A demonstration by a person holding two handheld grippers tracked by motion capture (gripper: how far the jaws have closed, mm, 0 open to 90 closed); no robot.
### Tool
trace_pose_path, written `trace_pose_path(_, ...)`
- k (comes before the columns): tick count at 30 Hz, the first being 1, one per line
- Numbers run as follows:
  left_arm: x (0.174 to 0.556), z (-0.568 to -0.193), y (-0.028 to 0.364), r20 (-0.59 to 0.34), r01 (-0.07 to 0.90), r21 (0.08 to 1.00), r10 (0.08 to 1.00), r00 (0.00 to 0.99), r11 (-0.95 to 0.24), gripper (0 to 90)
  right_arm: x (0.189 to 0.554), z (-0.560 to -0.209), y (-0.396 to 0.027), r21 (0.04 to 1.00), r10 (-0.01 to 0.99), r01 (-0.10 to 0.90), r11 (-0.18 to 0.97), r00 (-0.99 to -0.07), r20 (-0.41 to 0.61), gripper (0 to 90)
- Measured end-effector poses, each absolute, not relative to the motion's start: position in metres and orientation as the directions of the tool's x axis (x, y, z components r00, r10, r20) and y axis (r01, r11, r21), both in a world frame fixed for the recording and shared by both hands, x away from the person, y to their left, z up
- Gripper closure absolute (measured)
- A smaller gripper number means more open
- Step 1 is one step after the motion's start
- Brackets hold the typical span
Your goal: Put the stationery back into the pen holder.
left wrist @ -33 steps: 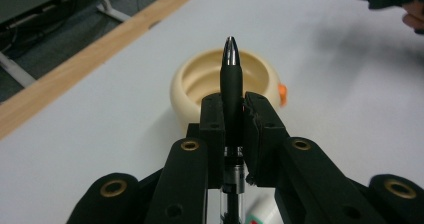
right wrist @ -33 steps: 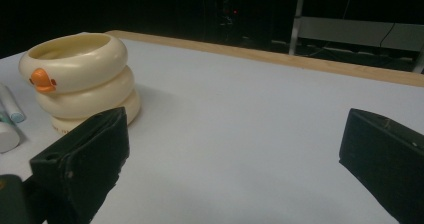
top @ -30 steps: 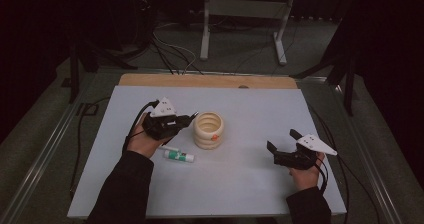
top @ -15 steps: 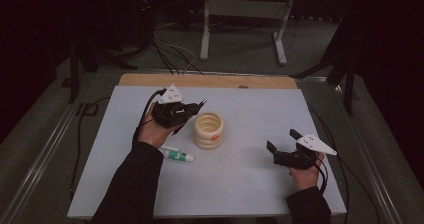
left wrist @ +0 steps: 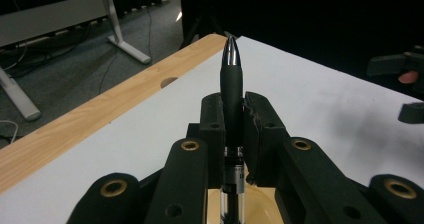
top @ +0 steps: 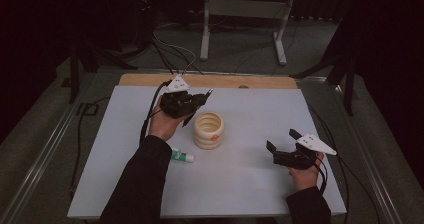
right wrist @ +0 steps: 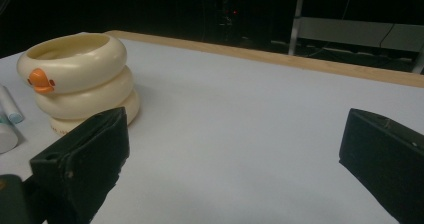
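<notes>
High view puts the left gripper (top: 199, 100) clamped on a black pen (left wrist: 231, 91), just behind the cream holder (top: 208, 130). Judged step: carrying the pen for insertion; next, tip it upright over the holder's mouth. Right gripper (top: 281, 141), open, rests well right of the holder.

Cream ringed cup (right wrist: 80, 81) (orange duck bill), white table (right wrist: 240, 134), parted jaws

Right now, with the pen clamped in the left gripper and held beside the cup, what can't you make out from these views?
- Pen: its rear end runs off the bottom edge of the left gripper view, and in the high view the left gripper hides it.
- Cup: its inside floor is hidden by its own rim in the high view.
- Glue stick: label too small to read in the high view; cut by the left edge in the right gripper view.
</notes>
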State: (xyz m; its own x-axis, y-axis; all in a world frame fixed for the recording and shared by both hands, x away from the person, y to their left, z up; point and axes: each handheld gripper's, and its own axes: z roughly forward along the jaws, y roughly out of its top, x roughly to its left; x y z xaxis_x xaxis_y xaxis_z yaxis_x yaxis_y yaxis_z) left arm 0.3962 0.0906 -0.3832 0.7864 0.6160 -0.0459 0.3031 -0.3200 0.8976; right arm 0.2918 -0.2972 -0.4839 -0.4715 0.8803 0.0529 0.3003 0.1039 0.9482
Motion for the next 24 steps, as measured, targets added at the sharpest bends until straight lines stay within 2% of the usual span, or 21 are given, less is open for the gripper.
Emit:
trace_pose_path(7, 0.402, -0.385, 0.077, -0.069, 0.307, 0.909, 0.628, 0.775, -0.280, 80.7, 0.292, -0.484, -0.297, 0.948, 0.880, 0.300, 0.106, -0.473, 0.051, 0.0)
trace_pose_path(24, 0.415, -0.395, 0.040, -0.065, 0.296, 0.914, 0.620, 0.782, -0.277, 80.5, 0.291, -0.483, -0.297, 0.949, 0.880, 0.296, 0.106, -0.473, 0.049, 0.0)
